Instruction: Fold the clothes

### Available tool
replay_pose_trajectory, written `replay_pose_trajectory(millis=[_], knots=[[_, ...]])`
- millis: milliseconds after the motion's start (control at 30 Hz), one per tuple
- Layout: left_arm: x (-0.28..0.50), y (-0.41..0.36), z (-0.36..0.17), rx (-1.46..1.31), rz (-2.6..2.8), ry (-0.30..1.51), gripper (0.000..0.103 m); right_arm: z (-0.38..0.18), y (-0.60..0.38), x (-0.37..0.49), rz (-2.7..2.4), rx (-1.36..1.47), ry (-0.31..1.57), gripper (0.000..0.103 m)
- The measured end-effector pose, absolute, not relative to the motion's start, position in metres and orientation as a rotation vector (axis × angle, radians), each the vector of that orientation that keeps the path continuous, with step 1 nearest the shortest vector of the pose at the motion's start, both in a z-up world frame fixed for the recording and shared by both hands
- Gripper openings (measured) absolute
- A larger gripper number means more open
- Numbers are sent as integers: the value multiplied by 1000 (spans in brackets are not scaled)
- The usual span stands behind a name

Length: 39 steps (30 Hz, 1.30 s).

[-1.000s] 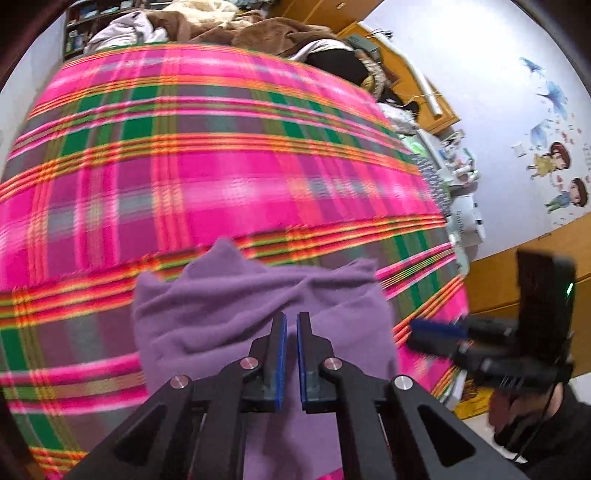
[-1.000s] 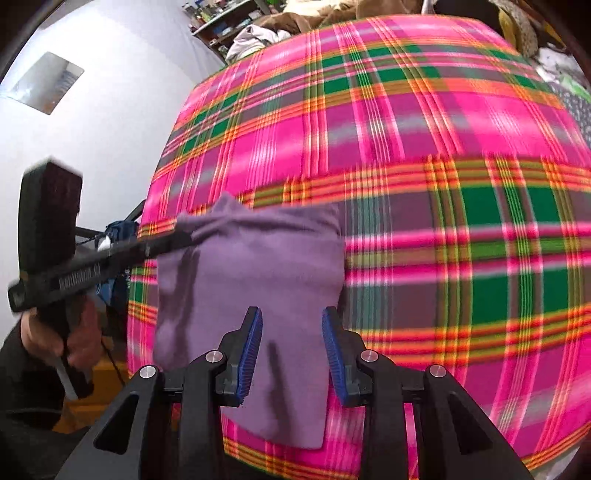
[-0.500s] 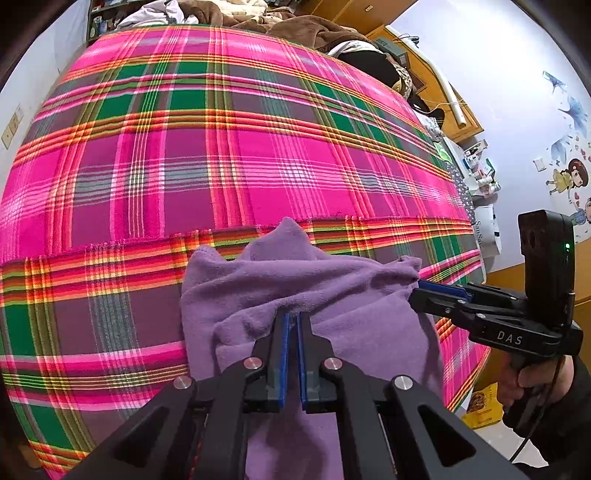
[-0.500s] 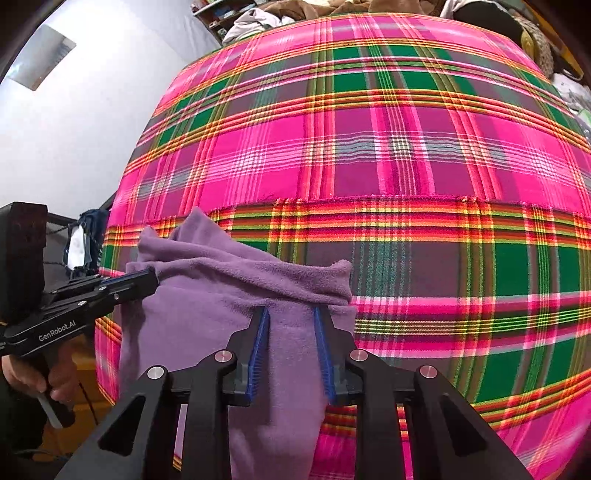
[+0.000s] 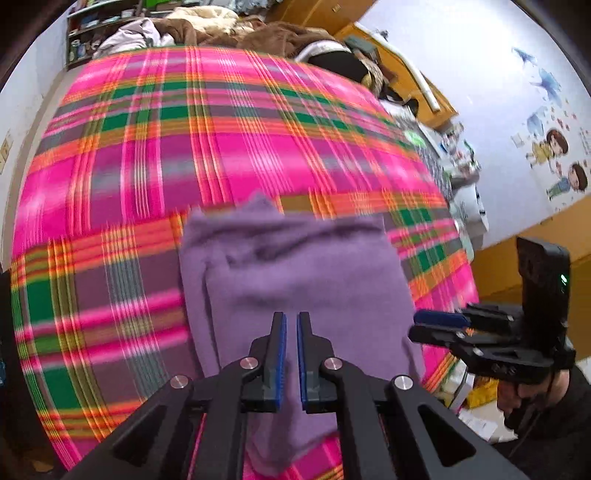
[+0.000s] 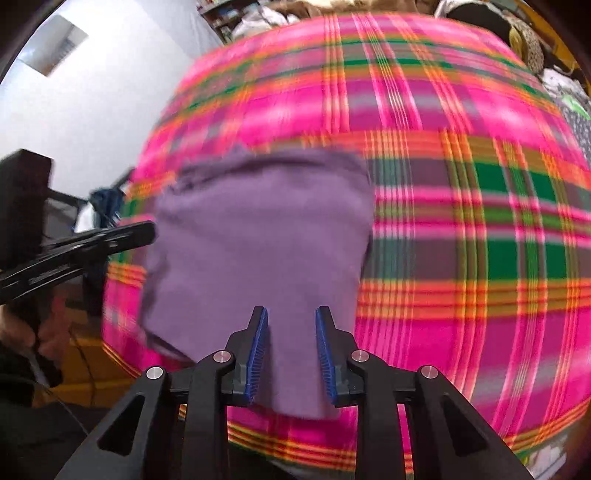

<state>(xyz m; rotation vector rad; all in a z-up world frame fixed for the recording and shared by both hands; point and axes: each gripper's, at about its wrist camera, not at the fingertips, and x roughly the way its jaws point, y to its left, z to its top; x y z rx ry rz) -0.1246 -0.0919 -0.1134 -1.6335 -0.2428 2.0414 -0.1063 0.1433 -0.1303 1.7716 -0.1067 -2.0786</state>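
Observation:
A purple fleece garment (image 5: 295,266) lies folded into a rough rectangle on the pink plaid blanket (image 5: 221,147), close to the bed's near edge. My left gripper (image 5: 291,317) hovers over the garment's near half, shut with only a thin slit between the blue pads and no cloth in it. In the right wrist view the same garment (image 6: 258,229) fills the middle. My right gripper (image 6: 291,312) stands above its near edge with jaws apart and nothing pressed between them. Each gripper shows in the other's view: the right one (image 5: 436,325) beside the garment's right edge, the left one (image 6: 147,230) at its left edge.
The plaid blanket (image 6: 461,184) stretches far beyond the garment. Heaped clothes and bedding (image 5: 221,26) lie at the bed's far end. Wooden furniture (image 5: 406,85) and bedside clutter (image 5: 461,166) line the right side. A person's hand (image 6: 48,332) holds the left gripper.
Both grippers have drawn back from the garment's far fold toward its near edge. The bunched far edge now lies flatter. The right jaws are narrower than a second ago.

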Motion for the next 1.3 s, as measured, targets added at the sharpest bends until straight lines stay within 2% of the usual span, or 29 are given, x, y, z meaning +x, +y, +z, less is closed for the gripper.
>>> replay_pose_trajectory(millis=[133, 300, 533, 867, 1000, 1133, 1300], knots=[[-115, -90, -128, -1699, 2017, -238, 4, -138, 142, -103, -2057, 1794, -65, 26], [-104, -93, -116, -1669, 2057, -240, 5, -121, 145, -95, -2043, 1729, -17, 26], [-90, -81, -138, -1741, 2076, -204, 5, -143, 146, -92, -1968, 1741, 53, 26], [-88, -77, -145, -1784, 2135, -278, 5, -151, 152, -92, -1868, 1670, 109, 29], [-86, -71, -144, -1796, 2175, -236, 5, -153, 151, -93, -1818, 1645, 123, 34], [-84, -62, -141, -1813, 2208, -173, 5, -156, 142, -96, -1794, 1646, 142, 35], [-70, -71, -126, -1821, 2269, -311, 10, -137, 156, -94, -1843, 1607, 111, 29]])
